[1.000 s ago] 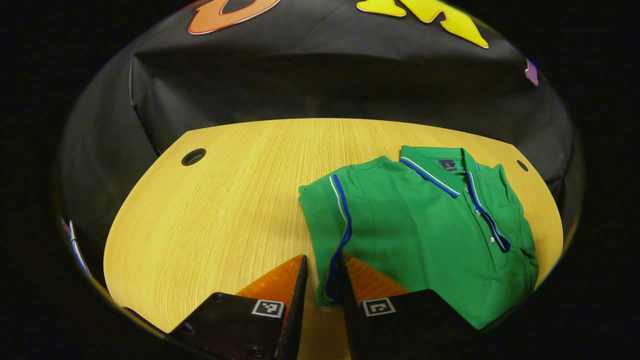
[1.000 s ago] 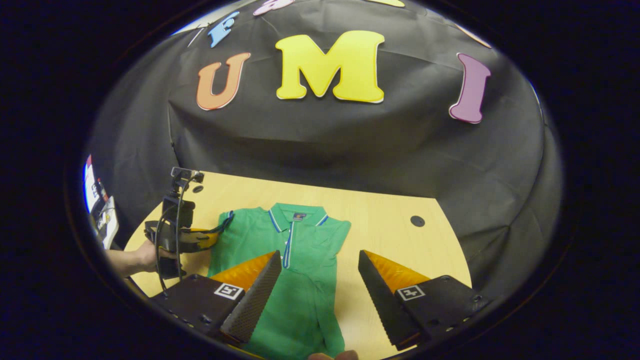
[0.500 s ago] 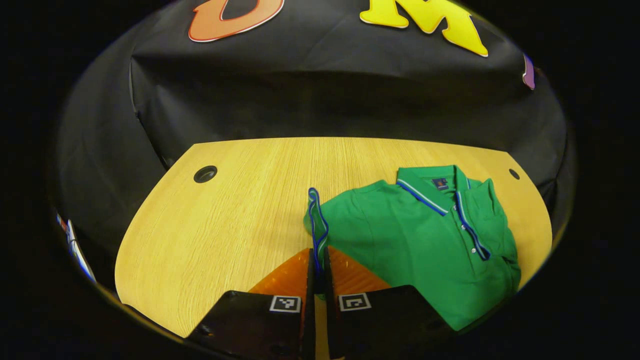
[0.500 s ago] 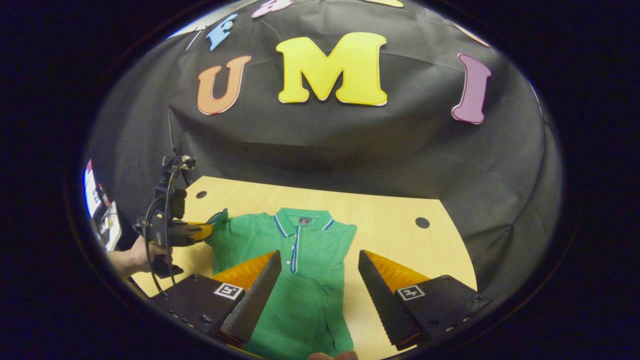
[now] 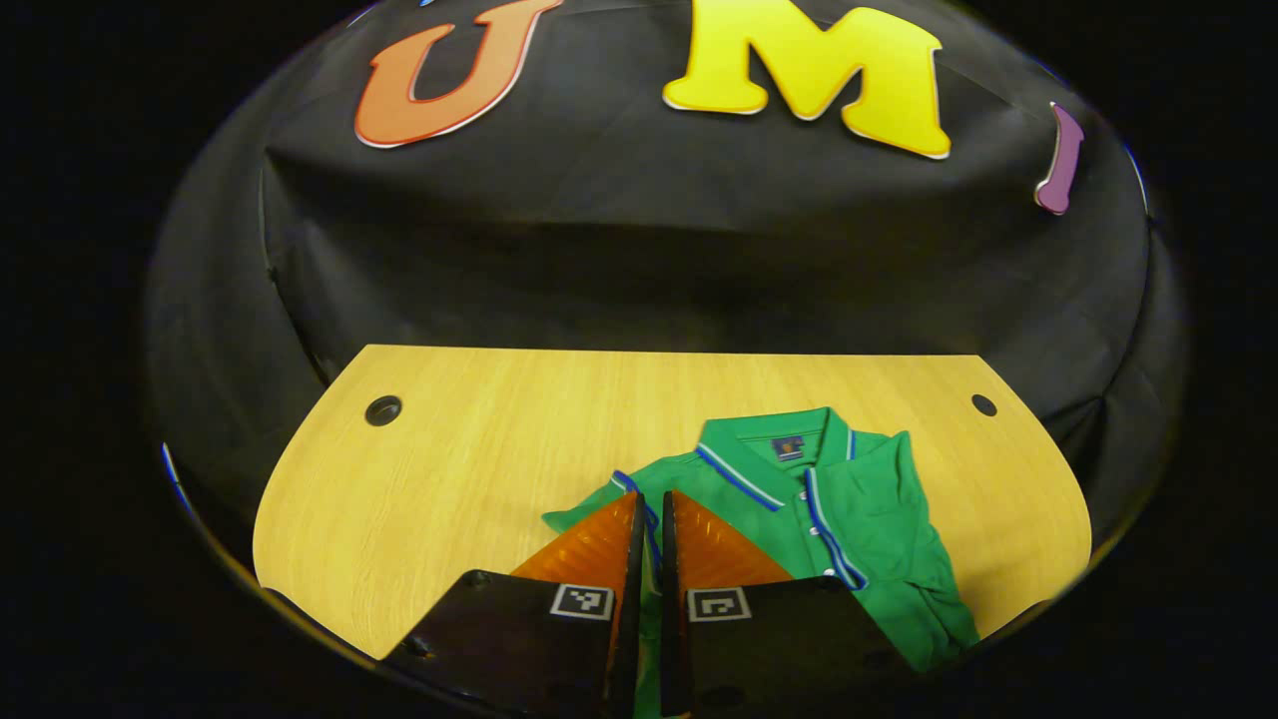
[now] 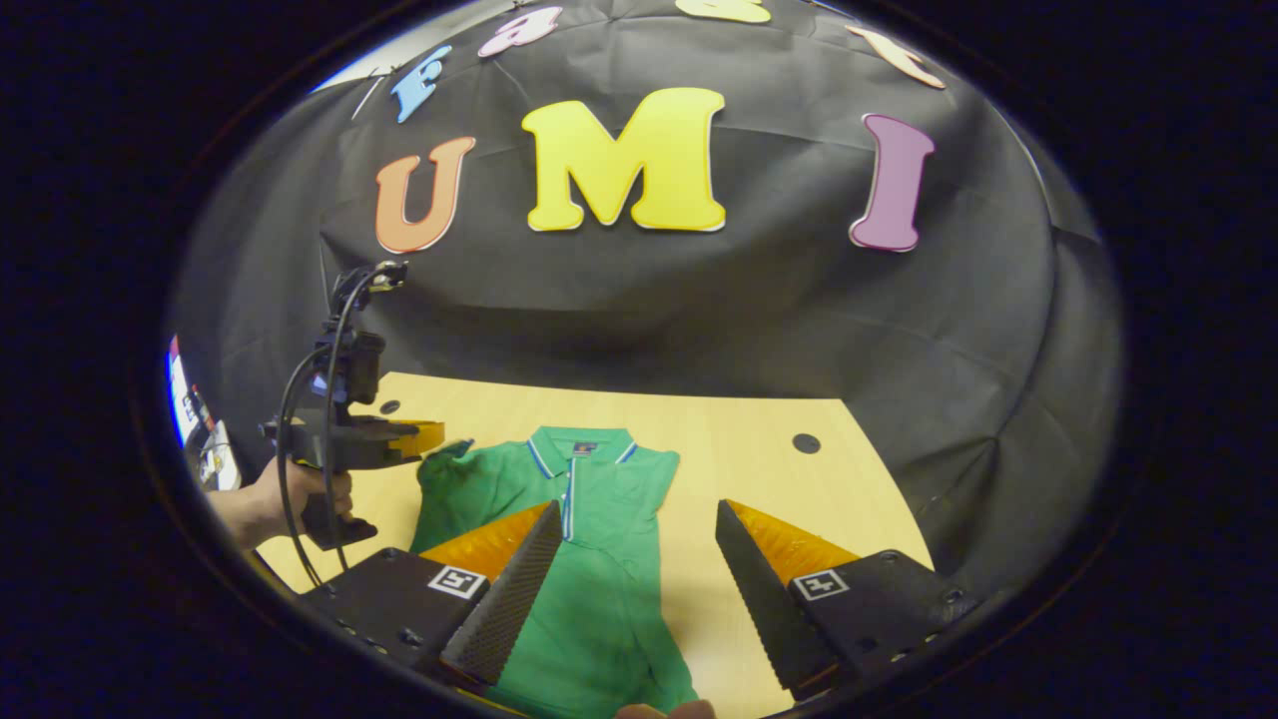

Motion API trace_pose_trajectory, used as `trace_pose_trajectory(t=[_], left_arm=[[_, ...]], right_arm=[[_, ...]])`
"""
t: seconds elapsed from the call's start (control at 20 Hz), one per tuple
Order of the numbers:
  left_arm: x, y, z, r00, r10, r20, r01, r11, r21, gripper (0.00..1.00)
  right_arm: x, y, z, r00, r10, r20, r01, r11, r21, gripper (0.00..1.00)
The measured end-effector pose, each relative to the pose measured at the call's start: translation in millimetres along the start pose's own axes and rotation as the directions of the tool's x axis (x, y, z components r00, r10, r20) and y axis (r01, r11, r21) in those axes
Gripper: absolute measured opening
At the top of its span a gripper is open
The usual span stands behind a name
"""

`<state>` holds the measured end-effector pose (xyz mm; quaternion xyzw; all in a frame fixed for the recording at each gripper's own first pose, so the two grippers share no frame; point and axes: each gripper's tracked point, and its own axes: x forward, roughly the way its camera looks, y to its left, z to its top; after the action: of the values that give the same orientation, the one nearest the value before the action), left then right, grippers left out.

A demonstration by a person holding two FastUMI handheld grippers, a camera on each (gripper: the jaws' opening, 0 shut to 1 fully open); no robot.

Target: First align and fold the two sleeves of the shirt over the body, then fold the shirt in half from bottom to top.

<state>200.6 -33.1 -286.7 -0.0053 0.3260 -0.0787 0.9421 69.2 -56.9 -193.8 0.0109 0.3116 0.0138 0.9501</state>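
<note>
A green polo shirt (image 5: 849,499) with blue and white trim lies collar away from me on the wooden table (image 5: 449,469). My left gripper (image 5: 651,496) is shut on the shirt's blue-edged left sleeve (image 5: 624,486), which it holds raised off the table. From the right gripper view, a hand (image 6: 262,499) holds that left gripper (image 6: 437,435) at the shirt's left side, the sleeve (image 6: 451,457) hanging from it. My right gripper (image 6: 637,506) is open above the lower part of the shirt (image 6: 599,489), with nothing between its fingers. The other sleeve lies folded over the body.
The table has a round cable hole at the far left (image 5: 382,409) and one at the far right (image 5: 984,404). Black cloth walls close the back and sides. Bare wood stretches left of the shirt. Some items (image 6: 200,439) stand beyond the table's left edge.
My left gripper has shut on the sleeve's trimmed edge and lifted it off the table, up and in toward the shirt's body. My right gripper has stayed open, almost unmoved.
</note>
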Motion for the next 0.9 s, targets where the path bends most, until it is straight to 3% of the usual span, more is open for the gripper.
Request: trace_pose_trajectory(t=[0.2,0.4,0.45,0.65,0.9], left_arm=[[16.6,-71.1,-7.1,0.995,-0.099,-0.028,0.098,0.995,-0.017,0.13],[7.9,-101.1,-8.4,0.992,-0.124,-0.024,0.123,0.992,-0.027,0.13],[0.7,-100.8,-5.4,0.993,-0.118,-0.009,0.117,0.993,-0.02,0.35],[-39.6,-75.8,14.7,0.994,-0.023,0.107,0.025,1.0,-0.019,1.0],[-117.0,-36.4,11.3,0.983,0.065,0.172,-0.053,0.996,-0.073,1.0]], right_arm=[[-18.1,-27.1,-13.8,0.999,-0.047,-0.01,0.047,0.999,0.023,0.96],[-26.8,-43.3,-17.7,0.998,-0.07,0.001,0.07,0.997,0.018,0.95],[-28.2,-42.4,-15.9,0.998,-0.065,0.008,0.065,0.998,0.019,0.95],[-29.6,-29.3,-7.7,0.999,-0.032,0.043,0.033,0.999,-0.006,0.96],[-44.2,-2.7,-4.7,0.995,0.034,0.089,-0.03,0.999,-0.038,0.96]])
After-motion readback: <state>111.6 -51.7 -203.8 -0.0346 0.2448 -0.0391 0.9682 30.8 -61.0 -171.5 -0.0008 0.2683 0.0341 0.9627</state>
